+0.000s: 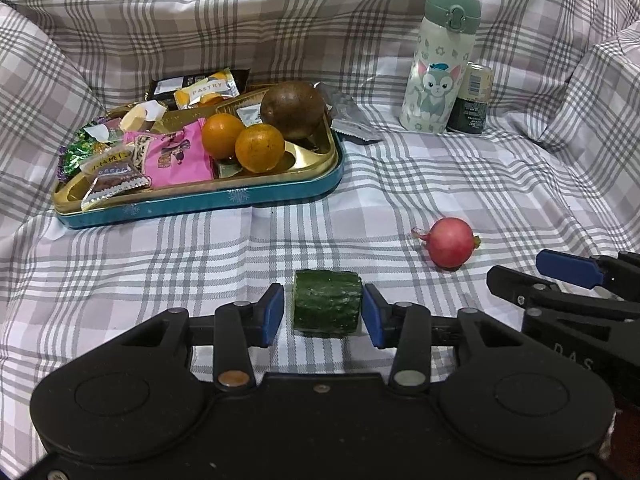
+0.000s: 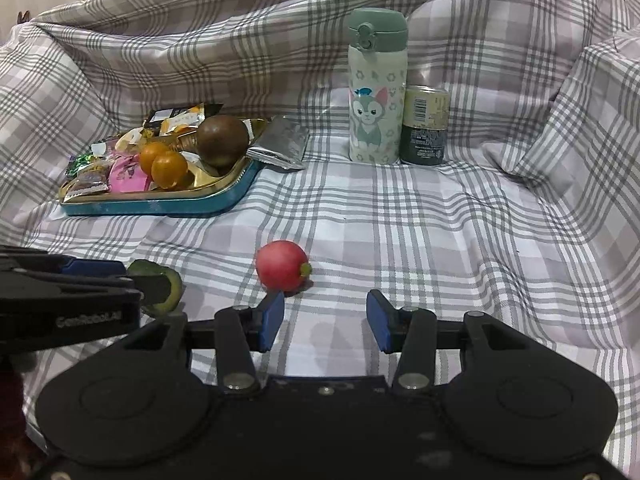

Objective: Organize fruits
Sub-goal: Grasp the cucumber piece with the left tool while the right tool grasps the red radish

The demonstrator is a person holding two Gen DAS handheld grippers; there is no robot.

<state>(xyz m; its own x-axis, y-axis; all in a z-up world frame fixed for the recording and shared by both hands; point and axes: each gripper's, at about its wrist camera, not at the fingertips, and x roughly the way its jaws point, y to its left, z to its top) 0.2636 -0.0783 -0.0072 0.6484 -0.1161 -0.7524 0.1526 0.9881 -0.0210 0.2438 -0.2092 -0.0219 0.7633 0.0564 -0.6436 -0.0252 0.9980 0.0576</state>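
Cucumber, a short dark-green cut chunk (image 1: 326,303), lies on the plaid cloth between the left gripper's (image 1: 323,314) spread blue pads, apparently untouched. Right gripper (image 2: 325,318) wide open, empty, near the red radish-like ball (image 2: 282,266). Next: close, carry to the gold-lined teal tin tray (image 1: 280,190).

Tray (image 1: 280,192) behind left, bottle (image 1: 436,64) behind right, radish (image 1: 450,242) right of cucumber piece (image 1: 326,302)

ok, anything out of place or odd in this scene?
Two produce pieces lie loose on the cloth, outside the tray: a cut cucumber chunk between the open left tongs, and a red radish ahead of the open right tongs. A silver packet also hangs off the tray's far corner.
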